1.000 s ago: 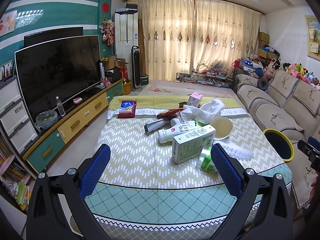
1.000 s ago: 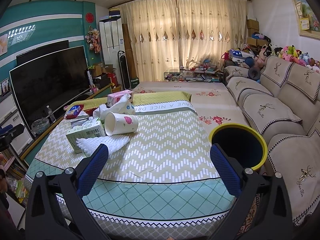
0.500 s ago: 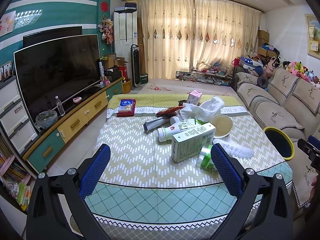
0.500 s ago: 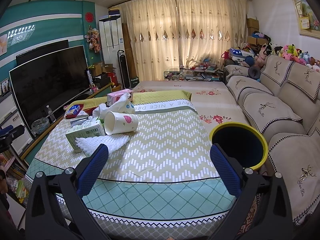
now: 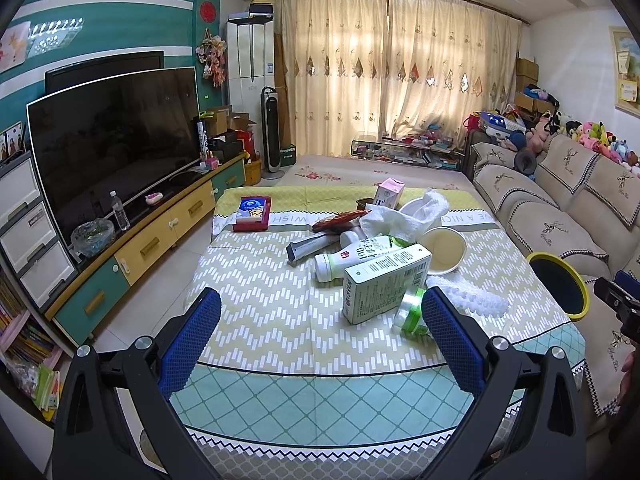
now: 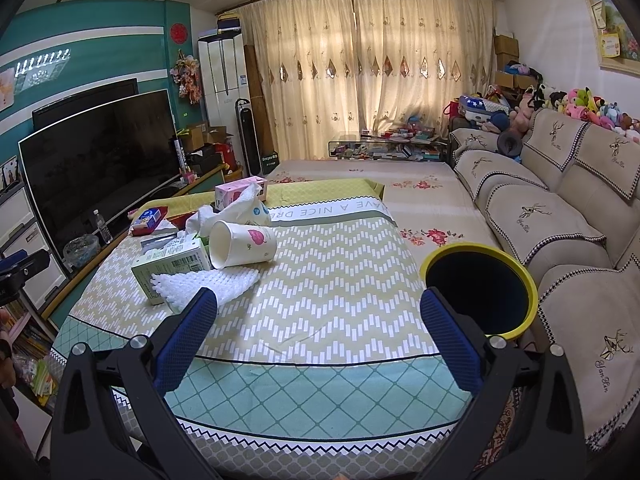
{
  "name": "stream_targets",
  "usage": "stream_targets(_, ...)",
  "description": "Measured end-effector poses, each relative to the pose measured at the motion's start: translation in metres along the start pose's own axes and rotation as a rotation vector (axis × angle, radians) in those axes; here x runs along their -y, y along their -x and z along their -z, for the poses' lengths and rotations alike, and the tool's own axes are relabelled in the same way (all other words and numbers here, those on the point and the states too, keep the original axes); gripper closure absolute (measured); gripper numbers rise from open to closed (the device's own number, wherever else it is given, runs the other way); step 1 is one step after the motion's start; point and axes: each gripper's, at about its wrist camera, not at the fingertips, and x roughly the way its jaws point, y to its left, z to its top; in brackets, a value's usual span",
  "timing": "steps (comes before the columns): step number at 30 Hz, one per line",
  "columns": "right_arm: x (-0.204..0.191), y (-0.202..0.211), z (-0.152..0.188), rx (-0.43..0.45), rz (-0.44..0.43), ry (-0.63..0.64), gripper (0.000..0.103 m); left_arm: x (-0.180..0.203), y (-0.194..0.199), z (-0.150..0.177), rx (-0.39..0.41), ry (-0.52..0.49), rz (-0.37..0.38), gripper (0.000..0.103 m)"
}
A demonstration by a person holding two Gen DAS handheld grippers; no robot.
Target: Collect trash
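Since a second ago almost nothing has shifted: my left gripper (image 5: 320, 334) has crept only a touch closer to the pile, its jaws spread wide and empty above the near edge of the table (image 5: 280, 384). In the left view the trash sits bunched toward the middle and right side of the table: a green carton (image 5: 386, 282) leaning on a white bottle (image 5: 352, 258), a small green-capped container (image 5: 408, 310) just beside it, a tipped paper cup (image 5: 442, 250) and crumpled tissue (image 5: 404, 216) behind. If I grab the carton first, the bottle may roll away. In the right view my right gripper (image 6: 318, 326) is equally spread and holds nothing, with white foam netting (image 6: 208, 284) near its left finger and the yellow-rimmed bin (image 6: 478, 286) off the table's right edge. That bin stands low; a careless drop could miss it.
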Motion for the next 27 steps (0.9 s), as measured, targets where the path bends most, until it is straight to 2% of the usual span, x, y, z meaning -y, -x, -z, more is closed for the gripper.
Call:
stream_targets(19, -0.004, -0.003, 0.006, -0.011, 0.001, -0.006, 0.006, 0.002, -0.006, -0.002, -0.017, -0.011, -0.002, 0.004)
stream_targets(27, -0.017, -0.022, 0.008, -0.049, -0.016, 0.022, 0.006, 0.000, -0.019, -0.005, -0.039, -0.012, -0.016, 0.004)
